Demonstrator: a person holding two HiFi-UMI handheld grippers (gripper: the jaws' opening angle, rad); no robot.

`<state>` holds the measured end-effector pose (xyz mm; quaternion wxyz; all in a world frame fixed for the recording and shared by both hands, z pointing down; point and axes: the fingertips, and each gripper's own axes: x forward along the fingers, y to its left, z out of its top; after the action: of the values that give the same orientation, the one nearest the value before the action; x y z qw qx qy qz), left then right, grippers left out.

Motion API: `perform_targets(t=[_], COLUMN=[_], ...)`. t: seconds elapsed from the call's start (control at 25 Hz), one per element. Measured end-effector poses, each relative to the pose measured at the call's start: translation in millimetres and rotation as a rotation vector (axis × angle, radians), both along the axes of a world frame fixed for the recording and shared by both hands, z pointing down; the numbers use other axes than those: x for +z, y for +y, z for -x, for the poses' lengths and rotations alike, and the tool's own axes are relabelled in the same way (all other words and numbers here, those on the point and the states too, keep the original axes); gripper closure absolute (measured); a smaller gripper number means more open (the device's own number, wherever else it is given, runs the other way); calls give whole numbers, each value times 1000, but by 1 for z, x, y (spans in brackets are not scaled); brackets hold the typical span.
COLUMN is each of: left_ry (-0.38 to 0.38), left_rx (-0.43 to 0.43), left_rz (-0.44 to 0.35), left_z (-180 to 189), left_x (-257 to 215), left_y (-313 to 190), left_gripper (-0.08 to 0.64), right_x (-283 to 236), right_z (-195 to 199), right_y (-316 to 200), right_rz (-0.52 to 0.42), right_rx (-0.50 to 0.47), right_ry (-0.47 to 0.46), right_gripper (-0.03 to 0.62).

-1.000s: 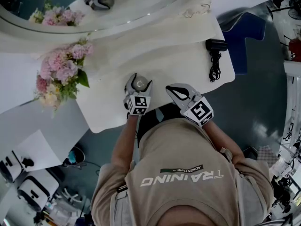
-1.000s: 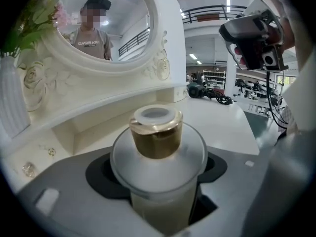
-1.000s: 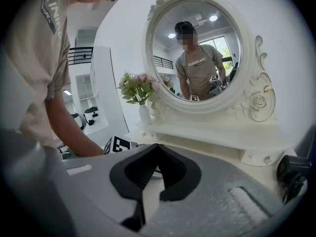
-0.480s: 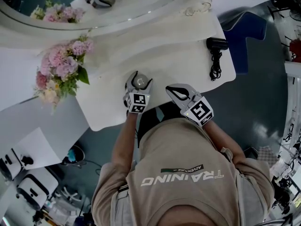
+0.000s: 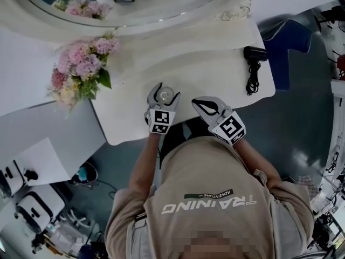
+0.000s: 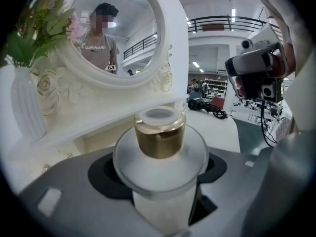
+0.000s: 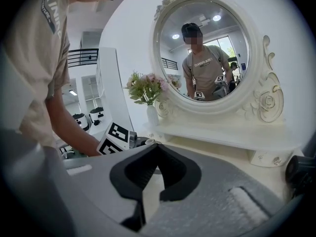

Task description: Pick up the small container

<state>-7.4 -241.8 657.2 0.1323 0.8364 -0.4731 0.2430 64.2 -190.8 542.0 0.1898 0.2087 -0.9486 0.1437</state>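
Left gripper (image 5: 167, 90): jaws set wide and clamped on the small container (image 6: 160, 137), which sits between them near the table's (image 5: 215, 74) front edge, to the right of the flowers (image 5: 81, 72). I judge it a light glass jar: rigid, smooth and breakable, with a gold collar and white cap. Hold the broad body below the collar; I would not squeeze harder. Right gripper (image 5: 196, 103): closed on nothing, just beside, over the front edge. Open table lies behind and to the right, up to the hair dryer (image 5: 252, 58) at the right edge.
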Motion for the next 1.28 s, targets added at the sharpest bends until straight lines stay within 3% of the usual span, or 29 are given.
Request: perform_targets(t=[0.32, 0.8, 1.28], left_ry=[-20, 26, 43], left_rx=[-16, -38, -13], left_rz=[-10, -75, -91], left_z=[13, 27, 32], left_x=[-35, -115, -149], left_y=[18, 25, 27], left_gripper=[202, 202, 202], right_x=[-20, -45, -63], right_z=[10, 5, 5], right_y=[-6, -27, -41], right_rz=[-65, -136, -181], right_rx=[-15, 19, 22], right_ry=[-41, -71, -53], right_gripper=[589, 589, 589])
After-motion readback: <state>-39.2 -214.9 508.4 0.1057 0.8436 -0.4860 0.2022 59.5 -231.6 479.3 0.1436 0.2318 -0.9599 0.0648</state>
